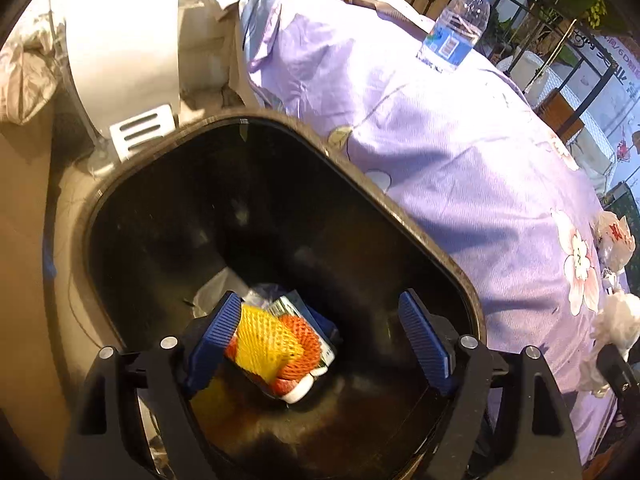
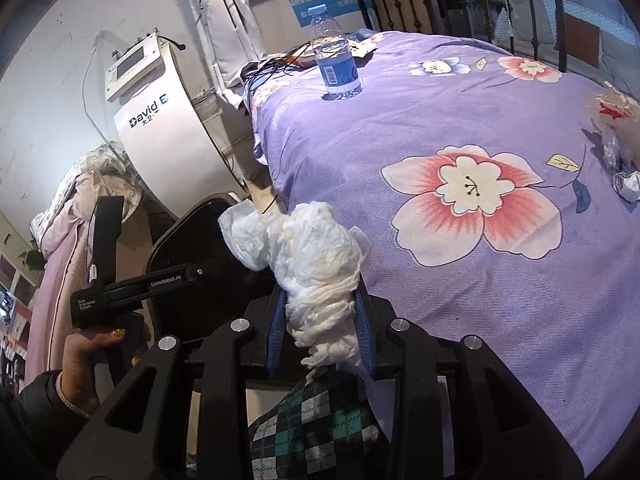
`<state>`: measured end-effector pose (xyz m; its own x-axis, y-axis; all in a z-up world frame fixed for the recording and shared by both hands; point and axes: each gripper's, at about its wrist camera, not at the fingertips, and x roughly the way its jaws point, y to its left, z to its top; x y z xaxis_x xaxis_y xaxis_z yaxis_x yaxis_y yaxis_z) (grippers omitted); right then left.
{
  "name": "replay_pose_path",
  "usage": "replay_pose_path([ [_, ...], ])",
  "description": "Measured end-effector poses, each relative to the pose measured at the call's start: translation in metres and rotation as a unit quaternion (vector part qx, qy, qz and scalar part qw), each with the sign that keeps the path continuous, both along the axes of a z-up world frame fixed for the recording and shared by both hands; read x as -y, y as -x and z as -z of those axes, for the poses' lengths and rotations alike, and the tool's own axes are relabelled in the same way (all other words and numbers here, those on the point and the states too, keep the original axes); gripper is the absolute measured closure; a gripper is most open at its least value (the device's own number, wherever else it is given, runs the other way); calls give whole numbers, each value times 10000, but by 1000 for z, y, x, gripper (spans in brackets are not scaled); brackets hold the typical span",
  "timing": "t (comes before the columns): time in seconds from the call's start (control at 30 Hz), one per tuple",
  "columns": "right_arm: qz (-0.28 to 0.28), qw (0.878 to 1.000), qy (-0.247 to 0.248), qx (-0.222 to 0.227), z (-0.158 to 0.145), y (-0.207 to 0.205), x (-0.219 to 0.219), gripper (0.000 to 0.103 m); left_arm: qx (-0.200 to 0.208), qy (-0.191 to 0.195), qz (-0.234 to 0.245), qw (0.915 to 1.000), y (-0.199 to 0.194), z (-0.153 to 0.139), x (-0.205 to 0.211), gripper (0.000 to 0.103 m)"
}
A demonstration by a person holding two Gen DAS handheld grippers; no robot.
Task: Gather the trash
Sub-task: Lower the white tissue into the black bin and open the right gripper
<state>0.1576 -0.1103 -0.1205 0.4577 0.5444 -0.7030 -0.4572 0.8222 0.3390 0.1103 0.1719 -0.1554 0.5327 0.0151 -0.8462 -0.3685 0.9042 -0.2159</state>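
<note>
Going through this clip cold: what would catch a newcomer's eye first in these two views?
Probably the bright yellow and orange foam net lying among other scraps at the bottom of the black trash bin, framed by the left gripper with its jaws wide apart above it. Next, the crumpled white tissue wad pinched in the right gripper at the edge of the purple floral bedspread, with an upright water bottle further back on the bed.

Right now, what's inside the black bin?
In the black bin: yellow-and-orange foam netting on a green-and-white package and a clear bag. Anything beneath is hidden.
</note>
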Motion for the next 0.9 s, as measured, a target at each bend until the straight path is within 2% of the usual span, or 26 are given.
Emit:
replay_pose_path([
  [0.17, -556, 9981, -146, -220, 9, -6, -32, 72, 225, -413, -144, 9988, 0, -20, -6, 20],
  [0.5, -1634, 9837, -292, -698, 33, -4, -108, 72, 526, -601, -650, 9947, 8, -47, -42, 19],
  [0.73, -1897, 9753, -357, -1077, 50, -9, -137, 72, 536, -540, -768, 9941, 12, -49, -56, 18],
  [0.9, -2008, 9721, -110, -1210, 64, -11, -159, 71, 511, -500, -788, 9943, 13, -46, -60, 18],
])
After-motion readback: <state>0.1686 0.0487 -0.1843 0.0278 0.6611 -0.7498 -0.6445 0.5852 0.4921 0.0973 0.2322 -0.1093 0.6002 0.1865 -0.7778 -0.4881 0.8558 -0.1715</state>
